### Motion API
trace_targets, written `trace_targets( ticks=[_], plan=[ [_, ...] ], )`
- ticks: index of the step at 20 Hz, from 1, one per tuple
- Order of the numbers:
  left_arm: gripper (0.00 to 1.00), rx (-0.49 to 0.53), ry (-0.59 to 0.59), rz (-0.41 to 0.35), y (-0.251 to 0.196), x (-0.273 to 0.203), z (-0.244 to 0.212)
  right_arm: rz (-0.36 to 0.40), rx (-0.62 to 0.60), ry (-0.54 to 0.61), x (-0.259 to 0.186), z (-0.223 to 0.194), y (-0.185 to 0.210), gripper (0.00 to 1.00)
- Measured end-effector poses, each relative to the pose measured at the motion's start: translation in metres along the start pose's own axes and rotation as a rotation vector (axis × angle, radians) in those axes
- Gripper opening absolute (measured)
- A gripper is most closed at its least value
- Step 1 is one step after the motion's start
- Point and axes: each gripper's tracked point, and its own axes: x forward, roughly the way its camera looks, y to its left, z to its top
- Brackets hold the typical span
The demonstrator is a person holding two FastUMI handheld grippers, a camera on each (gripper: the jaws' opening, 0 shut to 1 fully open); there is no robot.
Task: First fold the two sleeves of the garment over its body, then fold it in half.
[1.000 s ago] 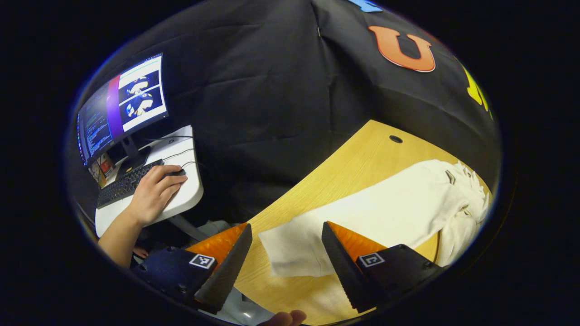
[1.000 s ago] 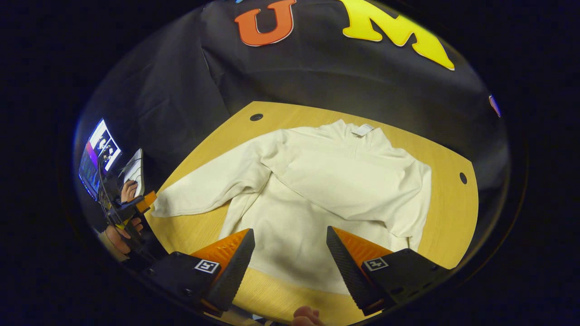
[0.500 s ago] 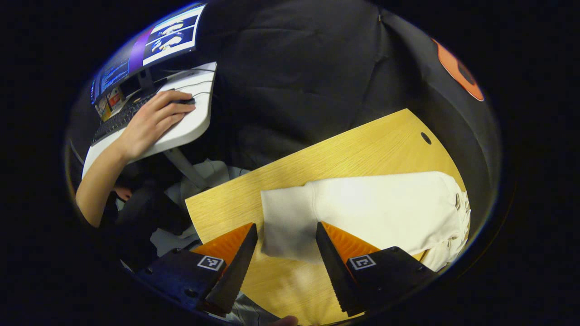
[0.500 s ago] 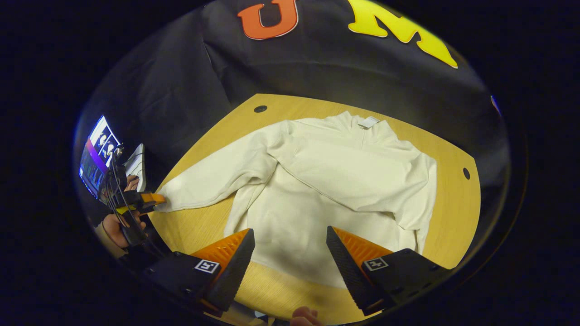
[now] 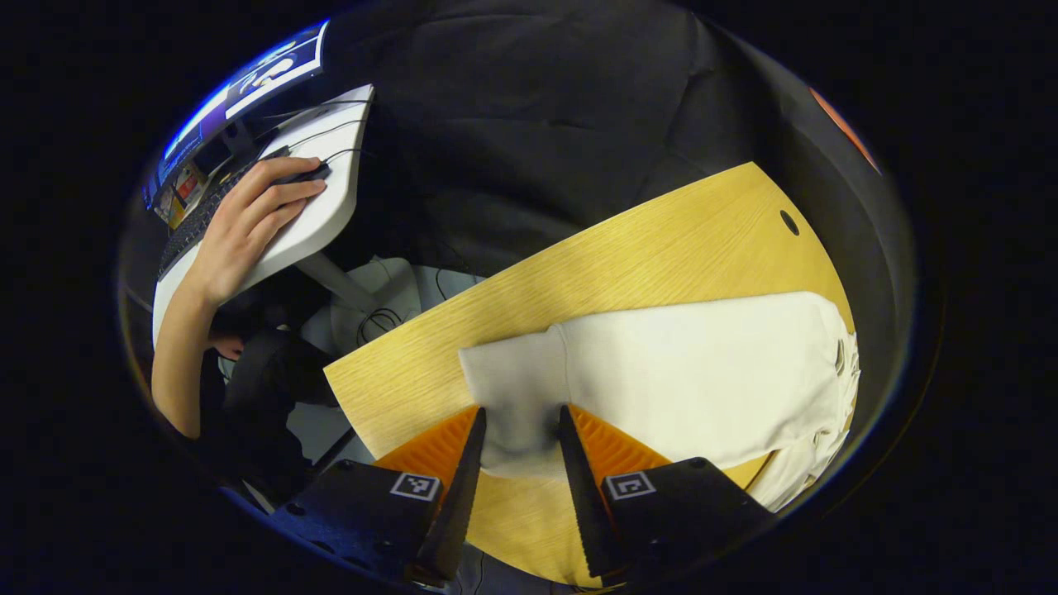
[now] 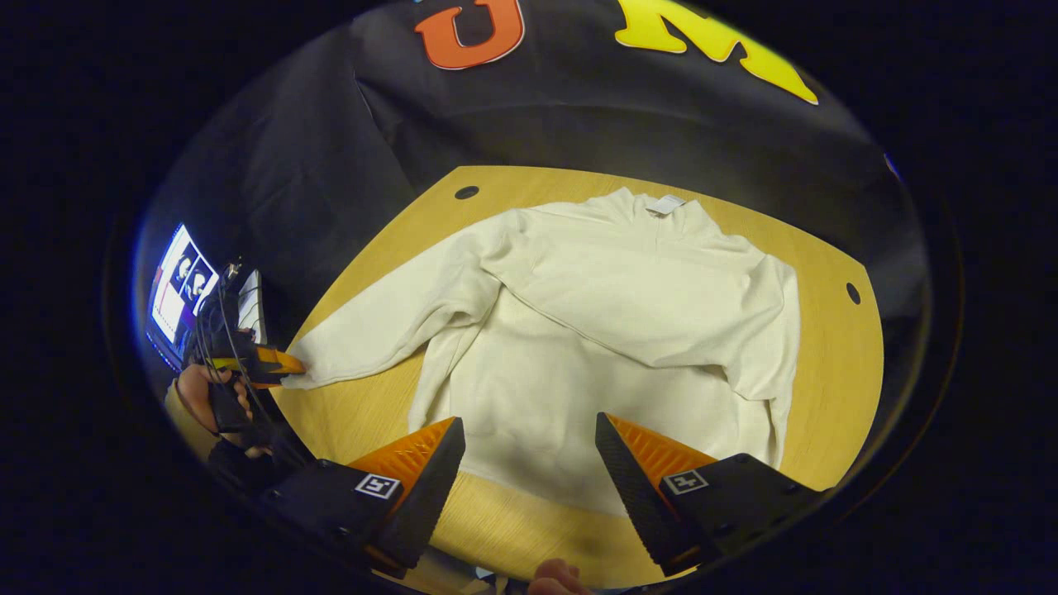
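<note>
A cream sweater lies flat on the wooden table, collar at the far side. One sleeve is folded across its body. The other sleeve stretches out sideways toward the table's edge. My left gripper is at that sleeve's cuff; its jaws stand narrowed on either side of the cuff end, and the cloth between them looks flat. The left gripper also shows far off in the right gripper view, held by a hand at the cuff. My right gripper hovers open over the sweater's hem.
The table's near corner lies just left of the cuff, with floor and cables below. A white side desk carries a keyboard, a monitor and a person's hand on a mouse. Cable holes mark the tabletop.
My left gripper has moved forward and down onto the cuff, and its jaws have narrowed around it. The right gripper has barely shifted.
</note>
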Motion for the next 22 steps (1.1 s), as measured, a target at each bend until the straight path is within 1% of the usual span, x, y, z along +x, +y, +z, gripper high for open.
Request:
trace_targets(
  ticks=[1, 2, 3, 4, 5, 6, 7, 8, 9, 10, 13, 14, 15, 16, 17, 18, 19, 20, 22],
  plan=[
    [0.57, -0.007, -0.005, 0.002, 0.0, 0.001, 0.001, 0.001, 0.002, 0.0, -0.002, -0.002, -0.001, 0.99],
    [0.52, -0.006, -0.014, -0.004, -0.002, 0.002, 0.003, 0.005, 0.007, -0.001, -0.006, -0.005, -0.001, 0.99],
    [0.51, -0.001, -0.027, -0.017, -0.005, 0.003, 0.005, 0.009, 0.011, 0.0, -0.009, -0.009, -0.002, 0.99],
    [0.45, 0.009, -0.037, -0.039, -0.01, 0.005, 0.008, 0.009, 0.012, -0.001, -0.013, -0.013, -0.005, 0.96],
    [0.4, 0.032, -0.034, -0.06, -0.013, 0.005, 0.008, 0.006, 0.011, -0.005, -0.017, -0.016, -0.008, 0.99],
    [0.25, 0.046, -0.032, -0.079, -0.015, 0.006, 0.008, 0.002, 0.009, -0.007, -0.021, -0.021, -0.011, 0.99],
    [0.21, 0.059, -0.029, -0.091, -0.017, 0.006, 0.008, 0.002, 0.009, -0.007, -0.024, -0.026, -0.014, 0.99],
    [0.14, 0.076, -0.027, -0.099, -0.018, 0.005, 0.008, 0.004, 0.013, -0.009, -0.028, -0.032, -0.017, 0.96],
    [0.12, 0.094, -0.024, -0.101, -0.017, 0.003, 0.008, 0.007, 0.021, -0.01, -0.032, -0.037, -0.021, 0.99],
    [0.08, 0.113, -0.024, -0.097, -0.018, 0.001, 0.008, 0.005, 0.032, -0.012, -0.035, -0.041, -0.027, 0.98],
    [0.05, 0.178, -0.054, -0.081, -0.026, -0.015, 0.017, -0.002, 0.065, -0.009, -0.041, -0.053, -0.046, 0.99],
    [0.05, 0.186, -0.061, -0.09, -0.034, -0.021, 0.018, -0.006, 0.073, -0.014, -0.044, -0.055, -0.053, 0.99],
    [0.04, 0.192, -0.069, -0.091, -0.042, -0.029, 0.019, -0.004, 0.08, -0.017, -0.046, -0.057, -0.058, 0.96],
    [0.04, 0.203, -0.081, -0.094, -0.049, -0.036, 0.021, 0.001, 0.084, -0.019, -0.047, -0.06, -0.063, 0.99],
    [0.04, 0.211, -0.091, -0.096, -0.056, -0.041, 0.023, -0.003, 0.083, -0.015, -0.047, -0.063, -0.069, 0.99],
    [0.04, 0.216, -0.093, -0.108, -0.067, -0.048, 0.023, -0.006, 0.082, -0.013, -0.047, -0.067, -0.074, 0.96],
    [0.04, 0.214, -0.103, -0.126, -0.079, -0.055, 0.023, -0.001, 0.085, -0.009, -0.047, -0.07, -0.077, 0.96],
    [0.05, 0.215, -0.121, -0.145, -0.093, -0.063, 0.026, 0.007, 0.091, -0.003, -0.048, -0.074, -0.079, 0.99],
    [0.04, 0.229, -0.139, -0.175, -0.116, -0.076, 0.028, 0.018, 0.1, 0.005, -0.048, -0.081, -0.084, 0.97]
  ],
)
